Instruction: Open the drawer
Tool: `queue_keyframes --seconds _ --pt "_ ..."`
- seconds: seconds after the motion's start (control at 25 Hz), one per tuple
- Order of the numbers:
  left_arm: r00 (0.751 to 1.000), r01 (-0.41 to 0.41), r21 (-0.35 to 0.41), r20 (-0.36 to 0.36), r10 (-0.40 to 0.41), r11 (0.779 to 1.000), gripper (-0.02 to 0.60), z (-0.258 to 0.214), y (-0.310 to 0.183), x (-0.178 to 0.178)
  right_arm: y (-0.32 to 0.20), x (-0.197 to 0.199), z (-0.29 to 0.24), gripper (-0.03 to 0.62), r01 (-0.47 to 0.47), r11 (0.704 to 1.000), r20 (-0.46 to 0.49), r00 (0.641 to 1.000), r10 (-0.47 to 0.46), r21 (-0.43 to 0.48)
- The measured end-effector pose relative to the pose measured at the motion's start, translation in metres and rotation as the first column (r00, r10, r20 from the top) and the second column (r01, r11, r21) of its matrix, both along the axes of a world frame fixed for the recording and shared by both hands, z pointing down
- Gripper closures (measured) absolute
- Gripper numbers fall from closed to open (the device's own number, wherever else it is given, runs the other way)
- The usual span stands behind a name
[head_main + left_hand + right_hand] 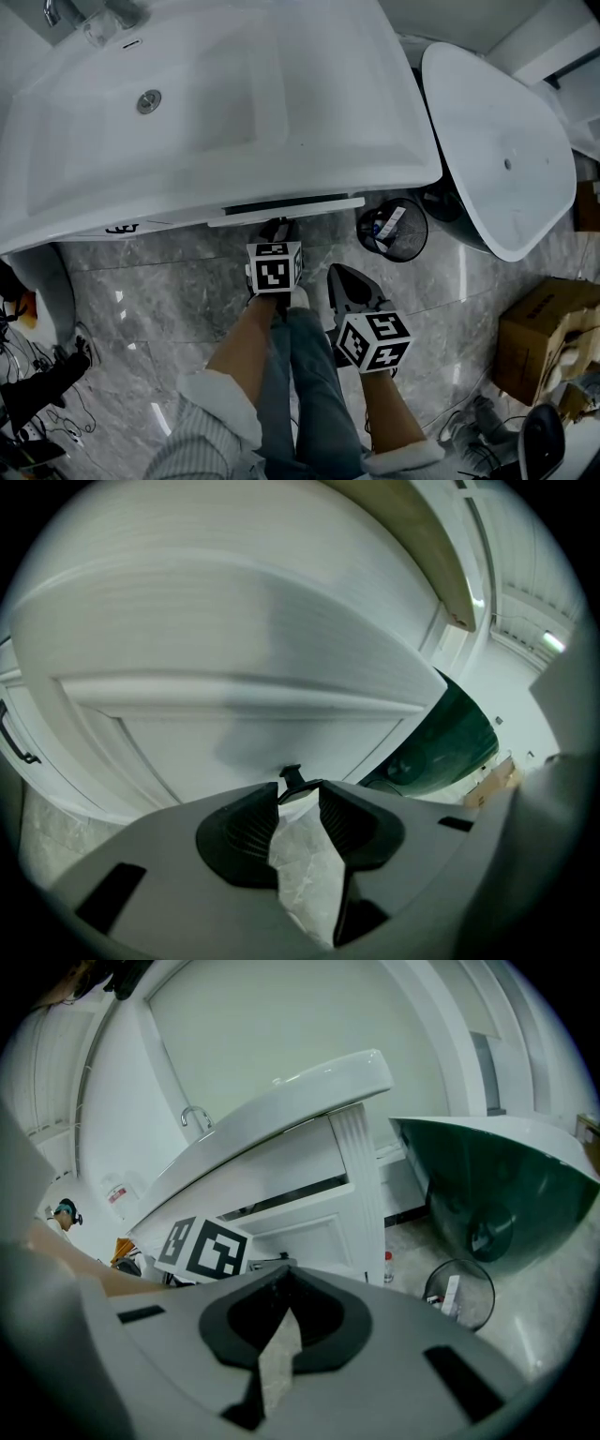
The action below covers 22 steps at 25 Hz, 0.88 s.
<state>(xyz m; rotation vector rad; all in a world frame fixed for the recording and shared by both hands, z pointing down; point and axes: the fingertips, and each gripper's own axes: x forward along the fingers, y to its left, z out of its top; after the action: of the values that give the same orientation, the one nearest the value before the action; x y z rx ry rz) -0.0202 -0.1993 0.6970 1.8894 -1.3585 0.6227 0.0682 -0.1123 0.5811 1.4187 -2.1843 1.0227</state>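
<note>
- Head view puts the drawer (286,212) directly under the front rim of the sink (309,94). Its white top edge stands a little proud of that rim, with a dark slot behind it, so we judge the opening barely begun.
- Below the sink's front, our left gripper (300,791) has its jaws closed in on the small black knob (292,777). Only the tips are on it, with a narrow gap behind them.
- That hold looks shallow to us. If we pull downward or at a slant instead of straight out from the sink, the tips could slide off the knob.
- Our right gripper (284,1283) hangs farther out from the sink, just right of the left one, its jaws together on nothing. After a sudden slip the two could knock together.
- Right of the sink's corner, a wire bin (392,230) stands on the floor, clear of the drawer's path as far as we can judge.
</note>
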Motion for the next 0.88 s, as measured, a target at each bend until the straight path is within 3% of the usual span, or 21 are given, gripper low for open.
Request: queue_keyframes --seconds 0.16,0.4,0.88 --pt "1.0 0.025 -0.019 -0.019 -0.025 1.0 0.425 0.002 -0.002 0.002 0.003 0.004 0.005 0.583 -0.002 1.0 -0.002 1.0 0.002 -0.016" --pt "0.985 0.15 -0.081 -0.072 -0.156 0.985 0.428 0.006 -0.011 -0.001 0.006 0.012 0.01 0.583 -0.011 0.999 -0.007 1.0 0.01 -0.031" --pt "0.992 0.124 -0.055 -0.027 -0.125 0.991 0.439 0.003 -0.007 -0.001 0.006 0.015 0.014 0.583 -0.022 0.999 0.006 1.0 0.022 -0.044"
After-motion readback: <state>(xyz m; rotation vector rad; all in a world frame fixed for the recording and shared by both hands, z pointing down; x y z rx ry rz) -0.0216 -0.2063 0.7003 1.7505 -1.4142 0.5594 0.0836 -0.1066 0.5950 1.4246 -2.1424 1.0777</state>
